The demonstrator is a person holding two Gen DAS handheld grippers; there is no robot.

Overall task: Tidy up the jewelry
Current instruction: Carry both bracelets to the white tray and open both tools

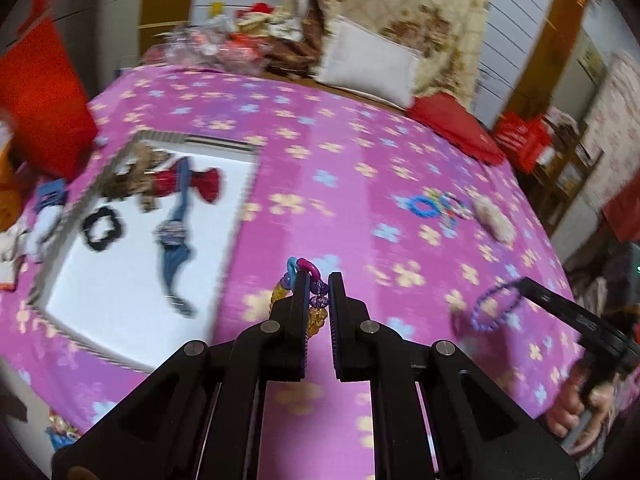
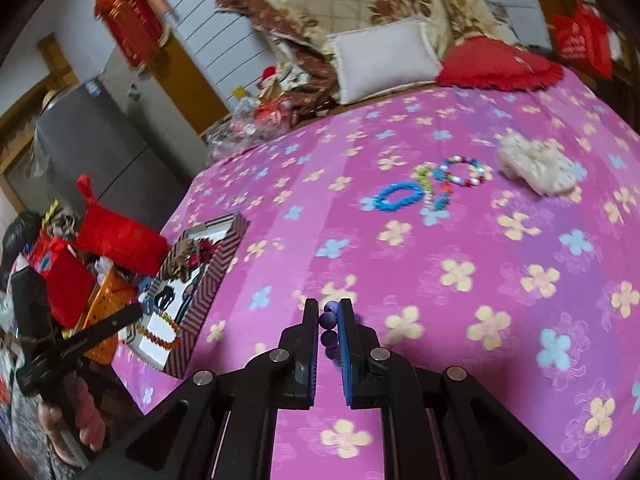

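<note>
My left gripper [image 1: 319, 278] is shut on a bracelet of yellow and purple beads with blue and pink rings [image 1: 316, 300], just right of the striped box [image 1: 240, 208]. The box's white floor holds hair bows, a black scrunchie [image 1: 100, 228] and a blue hair piece. My right gripper [image 2: 329, 305] is shut on a purple bead bracelet [image 2: 329, 320] above the pink flowered bedspread [image 2: 440, 320]. In the left wrist view that bracelet [image 1: 496, 306] hangs as a loop. A blue bracelet [image 2: 400, 196], colourful bead bracelets [image 2: 456, 172] and a white fluffy scrunchie [image 2: 536, 164] lie farther back.
A white pillow [image 2: 384, 60], a red cushion [image 2: 500, 66] and a flowered blanket sit at the bed's far edge. Red bags [image 2: 120, 236] and an orange basket [image 2: 106, 300] crowd the floor left of the box. A person's hand [image 1: 576, 412] grips the right tool.
</note>
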